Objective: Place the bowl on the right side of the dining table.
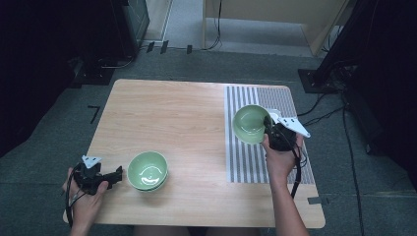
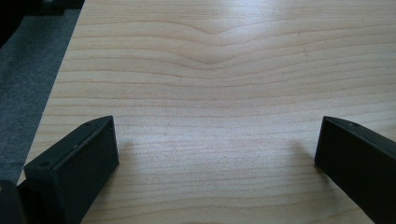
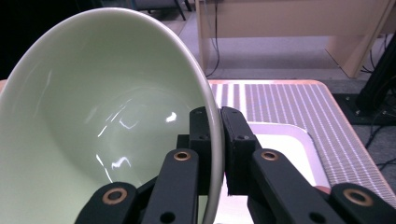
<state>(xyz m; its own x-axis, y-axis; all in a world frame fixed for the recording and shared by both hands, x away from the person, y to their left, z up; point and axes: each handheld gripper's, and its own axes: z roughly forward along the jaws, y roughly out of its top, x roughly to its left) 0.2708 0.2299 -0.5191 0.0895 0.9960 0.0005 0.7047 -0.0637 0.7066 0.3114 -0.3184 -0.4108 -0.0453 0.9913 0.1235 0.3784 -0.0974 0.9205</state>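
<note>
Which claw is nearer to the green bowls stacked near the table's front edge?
Left. The left claw sits open just beside the stacked bowls, not touching them. The right claw is across the table over the striped mat, clamped on another bowl's rim.

Glossy pale-green ceramic bowl [image 3: 107, 121] cut off left and bottom in right gripper view; hides white rectangular tray [image 3: 280, 140] partly.

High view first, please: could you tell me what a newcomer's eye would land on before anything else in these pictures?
The pale green bowl stands out first, tipped on its side above the striped mat at the table's right, its rim pinched in the right gripper. Next comes the stack of green bowls near the front edge of the wooden table, with the left gripper beside it, jaws apart over bare wood.
</note>
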